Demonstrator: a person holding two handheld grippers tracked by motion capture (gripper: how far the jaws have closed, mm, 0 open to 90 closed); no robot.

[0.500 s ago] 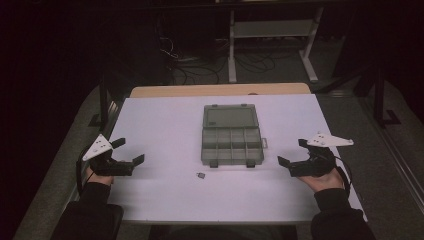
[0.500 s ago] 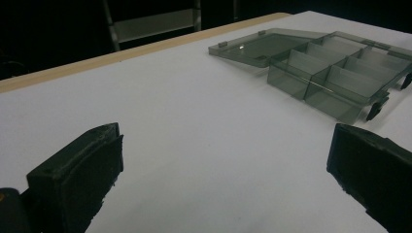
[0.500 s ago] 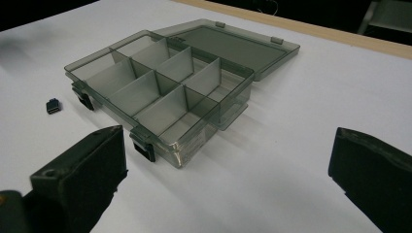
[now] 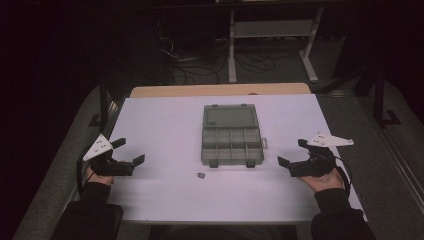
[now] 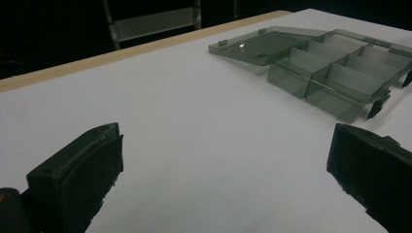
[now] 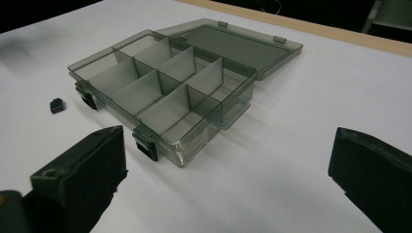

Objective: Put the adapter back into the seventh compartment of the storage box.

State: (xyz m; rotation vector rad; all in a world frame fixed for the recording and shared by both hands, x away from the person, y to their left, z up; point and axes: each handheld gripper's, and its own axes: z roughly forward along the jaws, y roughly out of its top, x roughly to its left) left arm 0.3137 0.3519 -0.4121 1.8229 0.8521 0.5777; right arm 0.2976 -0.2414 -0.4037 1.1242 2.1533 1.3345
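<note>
No change from 0.5 s ago: left gripper (image 4: pixel 129 151) and right gripper (image 4: pixel 291 153) rest with jaws spread, empty, flanking the lid-open organizer box (image 4: pixel 232 136) at frame centre; nothing started.

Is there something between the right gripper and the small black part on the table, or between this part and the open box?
Nothing visible. The black part lies alone on the white table, just in front of the open box. The right gripper, jaws open, has only bare table between it and the part.
</note>
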